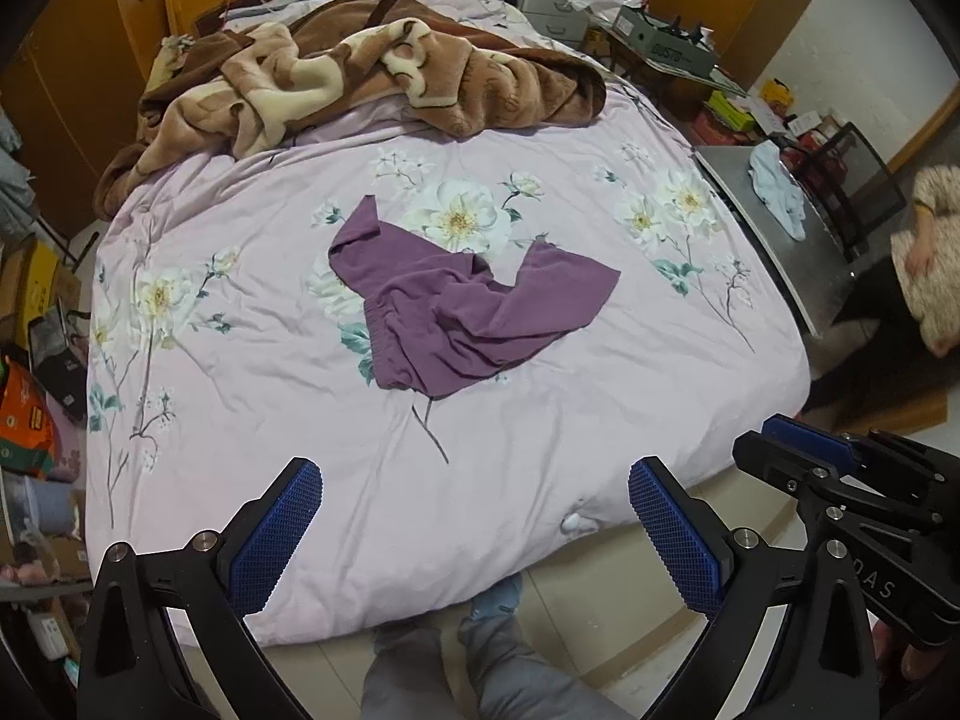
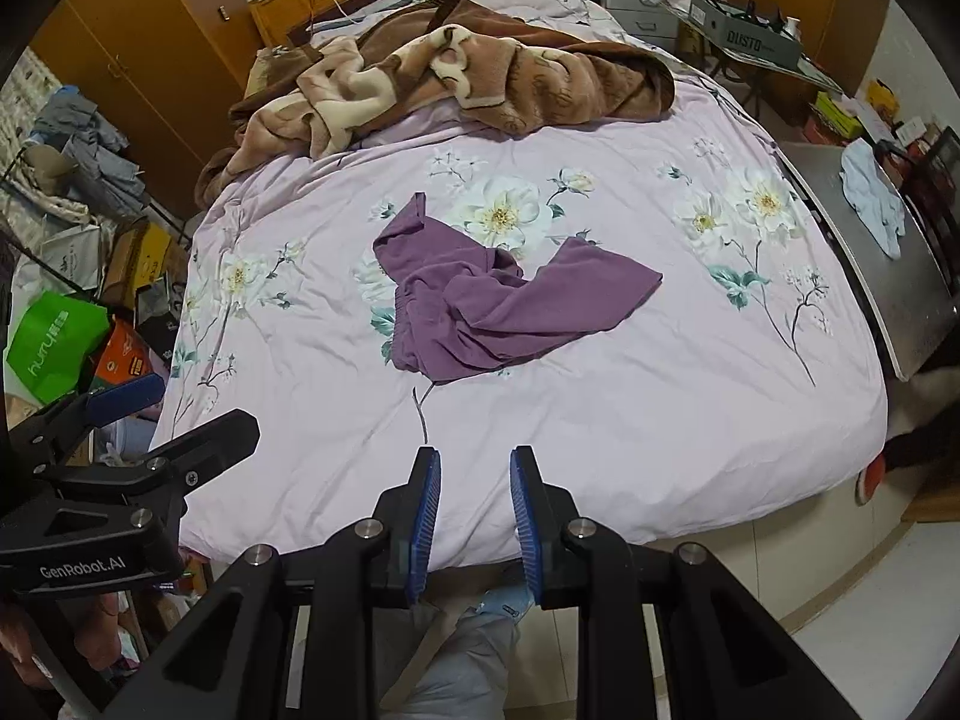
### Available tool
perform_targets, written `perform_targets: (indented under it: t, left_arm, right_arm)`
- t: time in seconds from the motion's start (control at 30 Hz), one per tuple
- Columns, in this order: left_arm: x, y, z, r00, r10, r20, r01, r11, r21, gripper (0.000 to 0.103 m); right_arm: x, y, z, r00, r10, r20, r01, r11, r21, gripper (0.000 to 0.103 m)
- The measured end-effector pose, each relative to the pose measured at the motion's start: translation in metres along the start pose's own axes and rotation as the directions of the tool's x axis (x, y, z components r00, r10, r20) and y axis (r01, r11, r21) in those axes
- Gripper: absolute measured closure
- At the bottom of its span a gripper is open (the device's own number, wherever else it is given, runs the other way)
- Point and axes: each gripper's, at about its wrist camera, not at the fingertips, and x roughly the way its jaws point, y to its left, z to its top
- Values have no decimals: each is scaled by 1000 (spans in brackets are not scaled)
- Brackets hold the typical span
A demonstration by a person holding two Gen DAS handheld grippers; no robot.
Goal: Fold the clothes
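While both grippers hang over the foot of it, the wide bed with its pale lilac, white-flower-printed quilt cover (image 1: 240,480) (image 2: 690,420) fills most of each view. Across the head end lies a heaped brown & cream plush blanket (image 1: 360,78) (image 2: 468,78), bunched in thick folds, well apart from the task item. To the right of the bed stands a grey metal-topped table (image 1: 780,252) (image 2: 900,300) w/ a small crumpled pale blue cloth (image 1: 780,192) (image 2: 873,198) on top.

Near the middle of the quilt lies the crumpled purple cotton shorts-like garment (image 1: 456,312) (image 2: 498,312): unfolded, elastic waistband toward the left, one leg pointing up-left, the other spread to the right, fabric rumpled between. Neither gripper touches it.

Left gripper (image 1: 474,534) (image 2: 120,408), black w/ blue ribbed pads: fingers spread wide, nothing between them, hovering above the near quilt edge. Right gripper (image 2: 474,510) (image 1: 798,438): fingers only narrowly parted, a slim gap showing quilt between the pads, holding nothing, just beside the left one.
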Motion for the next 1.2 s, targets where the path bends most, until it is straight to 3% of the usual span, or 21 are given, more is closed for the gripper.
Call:
perform_targets:
  t: [0.3, 0.6, 1.2]
  left_arm:
    - [5, 4, 2, 998, -60, -37, 58, 997, -45, 0]
    - [5, -10, -2, 999, -13, -45, 12, 1000, -28, 0]
    - [4, -4, -3, 999, 26, -41, -28, 998, -53, 0]
  right_arm:
    - [-2, -3, 2, 1000, 9, 2, -9, 1000, -19, 78]
    - [3, -8, 5, 1000, 21, 6, -20, 998, -51, 74]
    - [8, -1, 7, 999, 40, -5, -41, 996, -82, 71]
